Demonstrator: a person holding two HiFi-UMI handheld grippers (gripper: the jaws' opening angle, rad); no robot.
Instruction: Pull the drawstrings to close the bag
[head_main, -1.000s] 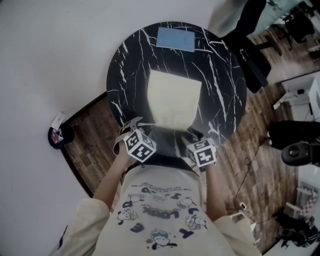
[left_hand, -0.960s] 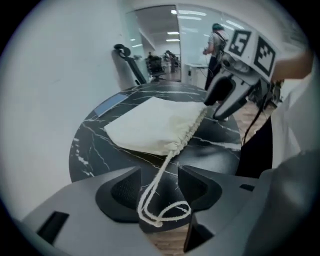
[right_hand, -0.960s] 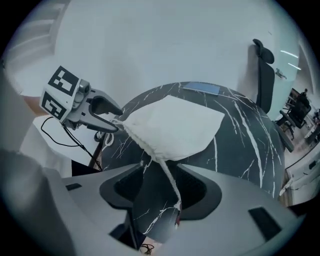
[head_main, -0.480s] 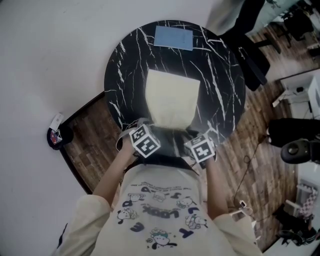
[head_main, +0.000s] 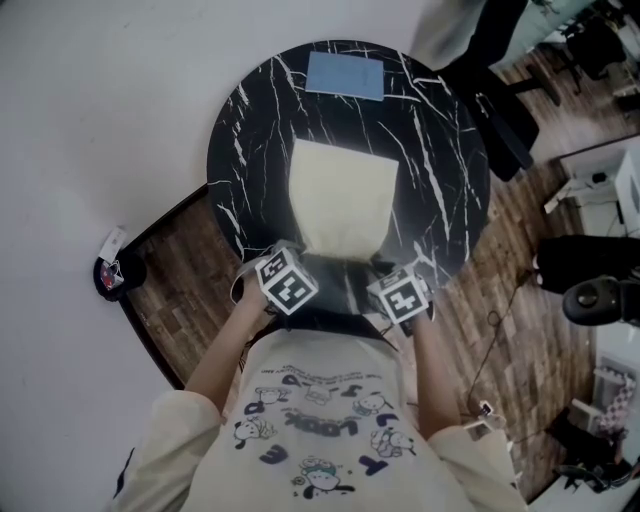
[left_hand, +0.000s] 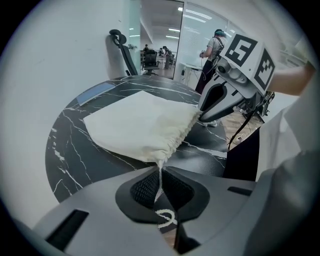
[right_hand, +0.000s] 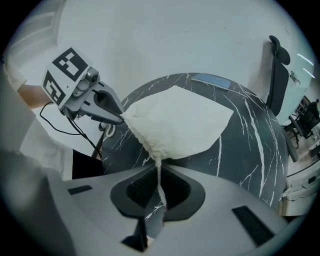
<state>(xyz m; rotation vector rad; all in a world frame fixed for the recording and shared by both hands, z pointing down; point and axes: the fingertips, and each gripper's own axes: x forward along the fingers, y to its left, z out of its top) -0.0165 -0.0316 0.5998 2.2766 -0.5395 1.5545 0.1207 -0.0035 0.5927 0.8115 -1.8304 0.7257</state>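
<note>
- Cream bag (head_main: 340, 195) lies mid-table (head_main: 455, 140), mouth toward the near edge.
- Left gripper (left_hand: 160, 172): jaws just closed, pinching the left drawstring (left_hand: 160, 177).
- Right gripper (right_hand: 159, 175): jaws just closed, pinching the right drawstring (right_hand: 160, 189).
- Shirt (head_main: 320, 420) lettering is too small to read.

An office, with swivel chairs (left_hand: 128, 61) and strip lights (left_hand: 196, 15).

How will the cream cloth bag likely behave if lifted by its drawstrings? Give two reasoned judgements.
Probably floppy: the bag lies nearly flat and its mouth gathers into pleats at the drawstring. Likely light, since it looks thin and possibly empty.
</note>
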